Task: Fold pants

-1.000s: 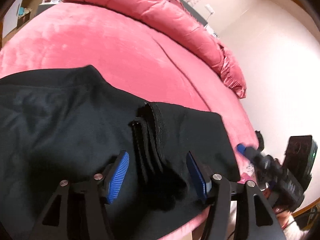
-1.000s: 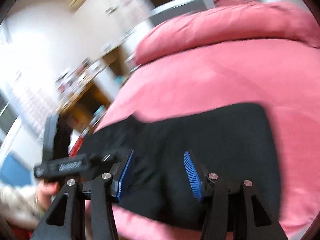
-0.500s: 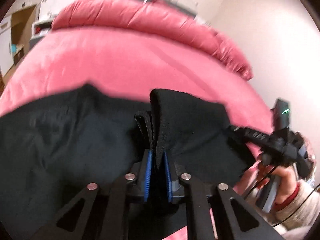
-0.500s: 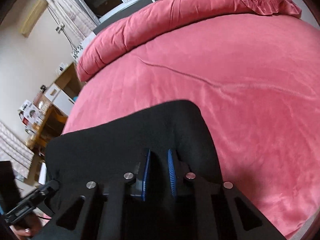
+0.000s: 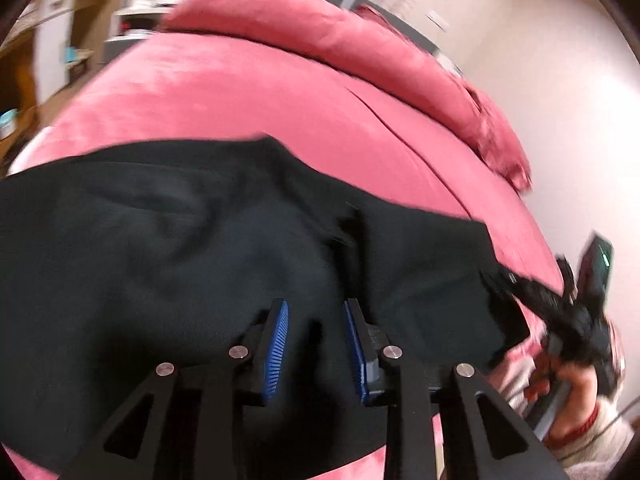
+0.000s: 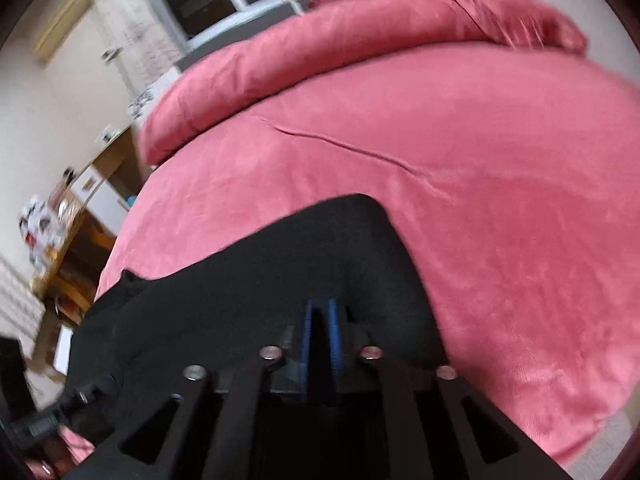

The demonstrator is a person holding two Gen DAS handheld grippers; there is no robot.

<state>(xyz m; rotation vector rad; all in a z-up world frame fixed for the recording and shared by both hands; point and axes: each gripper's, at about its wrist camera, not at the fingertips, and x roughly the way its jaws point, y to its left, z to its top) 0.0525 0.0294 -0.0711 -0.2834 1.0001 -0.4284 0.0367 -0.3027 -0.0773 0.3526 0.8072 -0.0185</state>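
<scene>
the black pants (image 5: 168,264) lie spread on the pink bed (image 5: 248,92), near its front edge. on the left side they reach far out and look a bit bumpy. a thick fold line runs up the middle of the cloth.

the left gripper (image 5: 316,344) sits over that middle part. its jaws are apart, with black cloth under them but nothing pinched. the picture is blurry, so i cannot tell if the tips touch the cloth.

further right, the right gripper (image 6: 320,344) is at the end of the pants. its jaws are squeezed nearly together and a bit of the pants looks caught between them. beyond it the bed is bare, with a long pillow (image 6: 320,48) at the far side.

i think the fold is just starting: one end is held, the middle is not. next, the left jaws should pinch the cloth too. then both ends can lift together and go over, so the edges line up.
</scene>
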